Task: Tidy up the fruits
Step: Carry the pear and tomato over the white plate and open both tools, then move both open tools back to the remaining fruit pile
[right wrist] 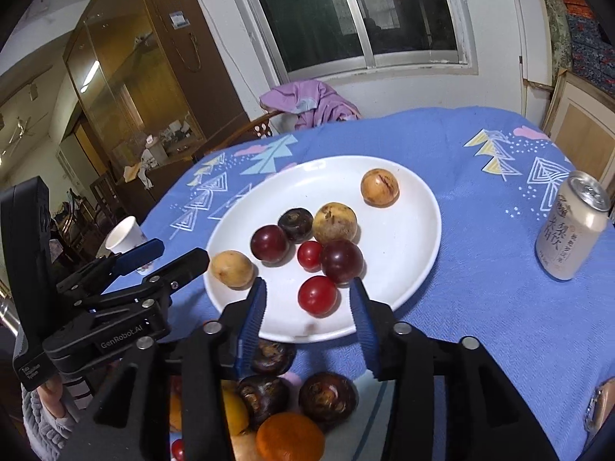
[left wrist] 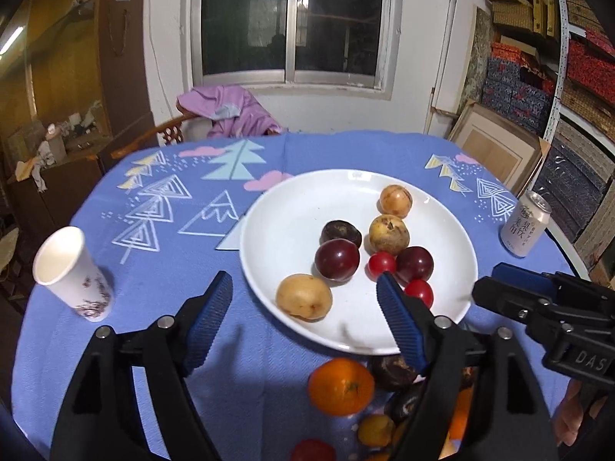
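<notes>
Bench (left wrist: 269,376): round, covered by blue cloth with tree print.
Plate (left wrist: 292,207): white, centre of bench.
Cup (left wrist: 71,272): paper, left edge, tilted.
Can (left wrist: 524,224): upright, right edge, well apart from plate.
Loose fruit: orange (left wrist: 341,386) and dark fruits (right wrist: 326,395), on cloth just beside plate's near rim.
</notes>
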`<control>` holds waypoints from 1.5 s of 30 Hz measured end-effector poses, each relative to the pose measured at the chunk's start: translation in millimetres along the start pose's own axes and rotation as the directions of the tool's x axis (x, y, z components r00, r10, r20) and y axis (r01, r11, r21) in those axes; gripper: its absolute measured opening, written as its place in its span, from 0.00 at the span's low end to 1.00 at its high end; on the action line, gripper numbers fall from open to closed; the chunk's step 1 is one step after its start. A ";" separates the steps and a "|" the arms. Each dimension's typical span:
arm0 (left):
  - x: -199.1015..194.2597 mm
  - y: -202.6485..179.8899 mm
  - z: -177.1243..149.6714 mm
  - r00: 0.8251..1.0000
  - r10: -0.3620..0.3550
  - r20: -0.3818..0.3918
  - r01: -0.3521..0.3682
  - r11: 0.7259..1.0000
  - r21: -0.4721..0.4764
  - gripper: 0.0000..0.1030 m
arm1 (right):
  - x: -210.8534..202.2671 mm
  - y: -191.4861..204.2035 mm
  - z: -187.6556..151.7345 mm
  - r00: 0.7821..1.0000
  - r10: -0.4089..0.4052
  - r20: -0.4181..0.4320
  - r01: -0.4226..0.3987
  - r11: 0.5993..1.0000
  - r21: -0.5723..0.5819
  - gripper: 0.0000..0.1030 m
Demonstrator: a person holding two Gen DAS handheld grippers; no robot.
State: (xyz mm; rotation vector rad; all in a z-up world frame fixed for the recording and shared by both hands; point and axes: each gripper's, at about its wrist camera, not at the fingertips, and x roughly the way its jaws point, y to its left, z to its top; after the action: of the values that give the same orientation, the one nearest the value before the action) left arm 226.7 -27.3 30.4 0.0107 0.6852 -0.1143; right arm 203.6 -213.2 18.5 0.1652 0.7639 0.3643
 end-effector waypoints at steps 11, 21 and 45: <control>-64.5 26.4 -69.8 0.996 0.081 0.024 -0.080 0.996 -0.038 0.93 | -56.2 -8.2 -63.4 0.997 -0.003 0.080 -0.003 0.997 0.074 0.81; -79.9 18.1 -127.9 0.996 0.083 -0.036 -0.082 0.996 0.027 0.96 | -64.7 -54.2 -83.0 0.996 -0.006 0.090 -0.023 0.950 0.312 0.90; -60.4 36.9 -134.8 0.971 0.210 -0.113 -0.203 0.977 0.072 0.96 | -60.2 -48.9 -83.5 0.997 0.019 0.075 -0.040 0.954 0.298 0.90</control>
State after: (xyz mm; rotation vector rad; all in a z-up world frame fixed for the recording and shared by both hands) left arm 99.3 22.0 -36.8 0.1472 0.7971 0.0666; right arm 118.0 -280.0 -15.7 0.4734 0.7439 0.2677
